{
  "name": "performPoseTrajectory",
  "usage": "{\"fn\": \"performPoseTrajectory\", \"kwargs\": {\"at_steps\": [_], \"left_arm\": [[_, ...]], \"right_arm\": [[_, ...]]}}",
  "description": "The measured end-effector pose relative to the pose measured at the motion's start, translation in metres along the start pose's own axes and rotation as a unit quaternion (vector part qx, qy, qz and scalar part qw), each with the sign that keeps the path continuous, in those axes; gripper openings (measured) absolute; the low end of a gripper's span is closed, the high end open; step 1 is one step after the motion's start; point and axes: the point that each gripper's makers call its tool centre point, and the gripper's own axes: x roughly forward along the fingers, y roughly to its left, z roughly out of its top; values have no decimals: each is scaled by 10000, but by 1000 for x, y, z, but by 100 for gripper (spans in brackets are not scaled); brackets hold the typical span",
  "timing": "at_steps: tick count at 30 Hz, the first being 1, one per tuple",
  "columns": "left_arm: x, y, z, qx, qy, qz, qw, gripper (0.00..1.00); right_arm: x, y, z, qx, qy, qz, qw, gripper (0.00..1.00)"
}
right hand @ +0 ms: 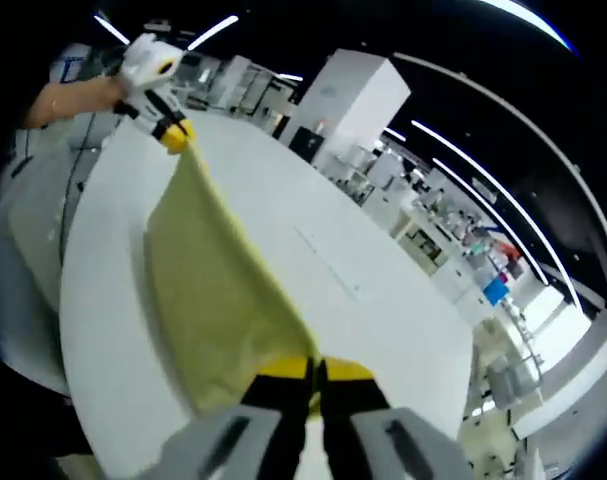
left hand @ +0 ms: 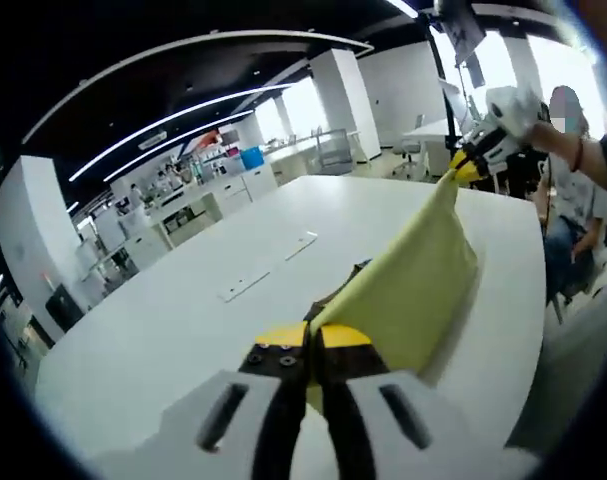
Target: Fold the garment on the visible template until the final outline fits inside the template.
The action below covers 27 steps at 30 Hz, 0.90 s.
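A pale yellow garment (left hand: 413, 290) hangs stretched in the air above the white table (left hand: 183, 320). My left gripper (left hand: 311, 338) is shut on one corner of it, jaws pressed together on the cloth. In the left gripper view the right gripper (left hand: 470, 163) pinches the far corner at the upper right, held by a person's hand. In the right gripper view the garment (right hand: 218, 300) runs from my right gripper (right hand: 315, 372), shut on its near corner, up to the left gripper (right hand: 171, 130) at the upper left. No template outline shows on the table.
The long white table (right hand: 383, 300) carries flat rectangular cable covers (left hand: 248, 287) along its middle. A seated person (left hand: 583, 220) is by the table's far right edge. Desks, chairs and white pillars (right hand: 353, 90) fill the office beyond.
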Motion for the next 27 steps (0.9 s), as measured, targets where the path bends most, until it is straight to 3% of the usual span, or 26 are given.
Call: {"fn": "performPoseTrajectory", "kwargs": {"at_steps": [5, 14, 19, 27], "left_arm": [[14, 8, -5, -82, 110, -31, 9999, 0], [46, 24, -16, -388, 133, -63, 9991, 0], [71, 31, -38, -589, 209, -23, 9980, 0], [97, 36, -73, -900, 532, -47, 9945, 0]], "right_arm": [[13, -5, -2, -68, 156, 7, 9999, 0], [42, -13, -9, 196, 340, -2, 9992, 0], [70, -12, -24, 665, 522, 78, 9964, 0], [106, -4, -42, 511, 902, 199, 9944, 0]]}}
